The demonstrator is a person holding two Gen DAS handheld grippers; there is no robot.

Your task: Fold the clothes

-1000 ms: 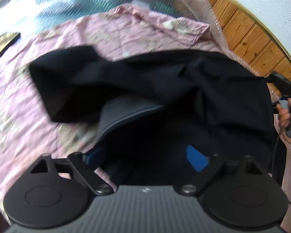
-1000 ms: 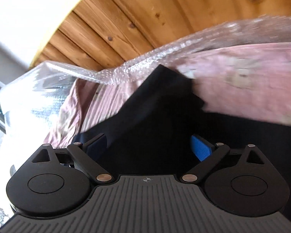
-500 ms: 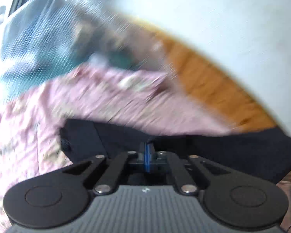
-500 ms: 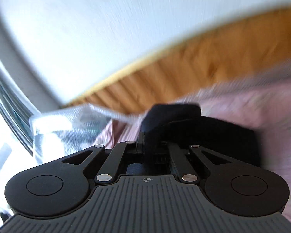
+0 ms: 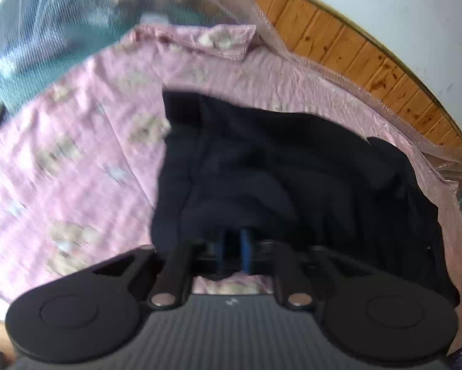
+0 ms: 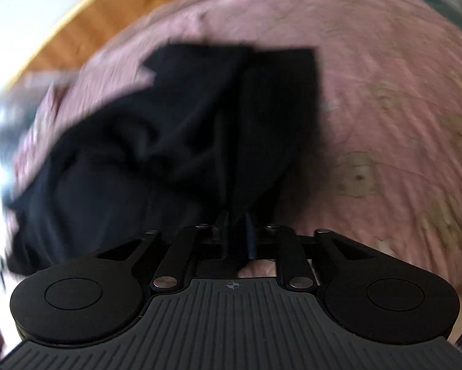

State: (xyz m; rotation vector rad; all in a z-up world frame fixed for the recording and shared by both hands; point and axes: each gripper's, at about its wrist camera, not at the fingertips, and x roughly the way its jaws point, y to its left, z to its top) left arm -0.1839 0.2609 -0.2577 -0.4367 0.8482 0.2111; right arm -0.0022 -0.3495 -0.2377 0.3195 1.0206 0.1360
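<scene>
Both grippers, left [image 5: 232, 248] and right [image 6: 235, 236], wide apart a second ago, now pinch the near edge of the crumpled black fabric garment [image 5: 292, 166] on the pink patterned bedsheet [image 5: 76, 154], so a fold looks underway.

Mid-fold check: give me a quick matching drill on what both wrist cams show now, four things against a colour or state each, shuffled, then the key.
Things:
1. garment
2. sheet
3. headboard
4. left gripper

Descriptions:
A. pink, printed
B. black, rumpled
C. shut on cloth
D. wood panelling

Pairs: 1-B, 2-A, 3-D, 4-C

The right gripper also pinches the garment.
</scene>
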